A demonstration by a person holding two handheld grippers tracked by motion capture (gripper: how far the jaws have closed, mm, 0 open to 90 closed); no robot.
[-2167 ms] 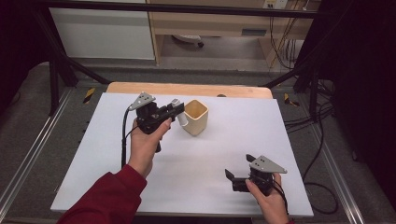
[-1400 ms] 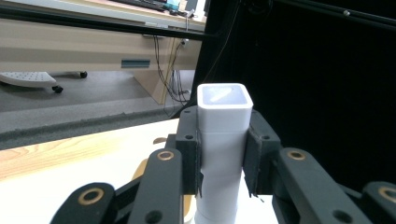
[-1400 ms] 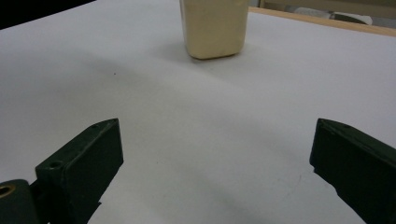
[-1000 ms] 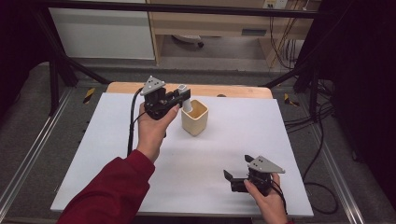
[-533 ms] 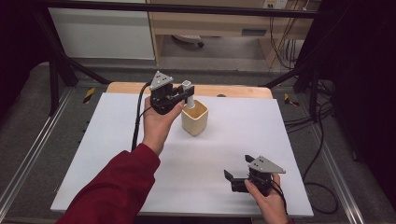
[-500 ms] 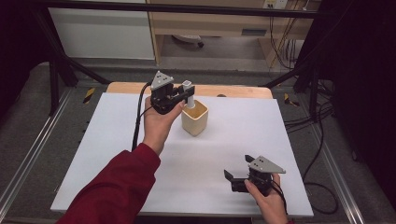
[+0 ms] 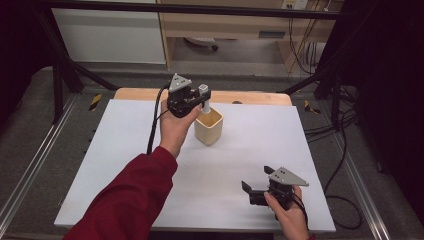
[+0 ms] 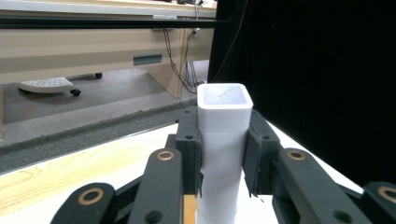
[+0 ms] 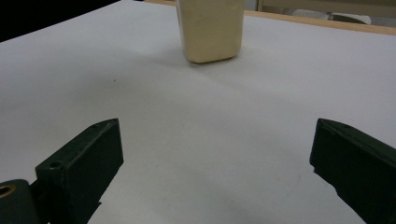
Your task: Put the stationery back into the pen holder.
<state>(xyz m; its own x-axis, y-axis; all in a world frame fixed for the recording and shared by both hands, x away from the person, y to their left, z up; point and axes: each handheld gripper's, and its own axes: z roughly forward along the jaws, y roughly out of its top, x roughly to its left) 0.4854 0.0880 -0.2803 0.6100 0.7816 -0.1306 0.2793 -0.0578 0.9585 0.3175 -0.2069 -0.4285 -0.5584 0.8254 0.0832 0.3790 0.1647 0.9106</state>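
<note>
Clamping a white square tube (image 8: 224, 140) upright between its jaws, my left hand-held gripper (image 7: 192, 100) hangs above the far rim of the cream cup (image 7: 208, 127); the cup stands on the white desk (image 7: 125, 150) toward its far edge; my right hand-held gripper (image 7: 252, 189) rests near the close edge, jaws spread wide around bare desk, well apart from the cup.

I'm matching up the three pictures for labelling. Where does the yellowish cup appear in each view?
High view: the cup stands on the white table, just right of the left tool.
Left gripper view: I cannot pick it out behind the white block.
Right gripper view: top centre, beyond the open jaws.
Shared landmark: the table's wooden far edge.
</note>
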